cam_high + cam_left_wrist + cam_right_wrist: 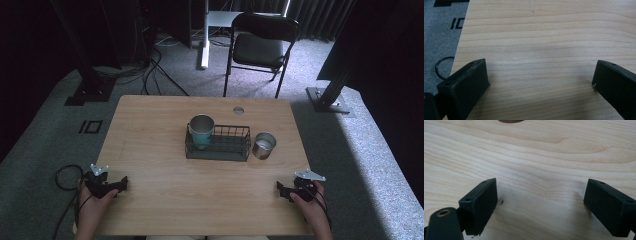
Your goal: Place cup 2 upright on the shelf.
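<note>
High view: a light wooden table (pixel 165 200) is seen from above, with a black wire basket (pixel 218 145) near its centre. A teal cup (pixel 201 131) with a metal rim stands upright in the basket's left end. A small metal cup (pixel 263 145) stands on the table just beside the basket's right end. The left gripper (pixel 121 184) is held at the near left edge of the table, and the right gripper (pixel 280 190) at the near right edge; both are well apart from the basket and cups. A black folding chair (pixel 260 47) stands on grey carpet beyond the table. No readable writing is visible on the cups.

Left gripper view: the jaws are spread wide over bare wood grain, with nothing between them. Black floor markings (pixel 456 23) are seen on the carpet, but cannot be read.

Right gripper view: the jaws are likewise spread wide over bare wood, grasping nothing.
</note>
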`<control>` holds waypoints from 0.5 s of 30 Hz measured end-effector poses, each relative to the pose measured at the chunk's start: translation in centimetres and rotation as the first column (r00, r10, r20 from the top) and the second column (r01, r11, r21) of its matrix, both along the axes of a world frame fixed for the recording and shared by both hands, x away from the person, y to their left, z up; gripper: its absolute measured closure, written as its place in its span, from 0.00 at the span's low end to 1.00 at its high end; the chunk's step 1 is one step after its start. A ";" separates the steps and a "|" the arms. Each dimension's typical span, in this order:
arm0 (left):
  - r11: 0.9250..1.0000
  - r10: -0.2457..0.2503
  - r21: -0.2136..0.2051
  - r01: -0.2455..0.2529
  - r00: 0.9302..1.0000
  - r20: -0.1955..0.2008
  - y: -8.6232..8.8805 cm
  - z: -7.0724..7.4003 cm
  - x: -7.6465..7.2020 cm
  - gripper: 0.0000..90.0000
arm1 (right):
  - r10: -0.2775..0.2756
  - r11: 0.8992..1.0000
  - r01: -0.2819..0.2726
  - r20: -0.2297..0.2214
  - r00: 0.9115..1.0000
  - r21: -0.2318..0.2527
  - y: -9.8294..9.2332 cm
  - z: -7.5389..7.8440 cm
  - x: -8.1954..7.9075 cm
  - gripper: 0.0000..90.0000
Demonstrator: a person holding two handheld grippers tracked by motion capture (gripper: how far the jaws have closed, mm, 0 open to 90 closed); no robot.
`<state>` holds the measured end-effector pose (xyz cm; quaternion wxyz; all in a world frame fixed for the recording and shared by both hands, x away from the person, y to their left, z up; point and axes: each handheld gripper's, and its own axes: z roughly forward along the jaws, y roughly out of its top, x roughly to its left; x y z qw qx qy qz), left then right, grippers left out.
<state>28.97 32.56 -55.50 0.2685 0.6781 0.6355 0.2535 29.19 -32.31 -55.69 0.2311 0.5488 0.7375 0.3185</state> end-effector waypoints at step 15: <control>1.000 0.000 0.000 0.000 1.000 0.001 0.0 0.0 0.0 0.01 | 0.004 1.000 -0.004 -0.001 1.000 -0.002 0.1 0.0 -0.3 0.13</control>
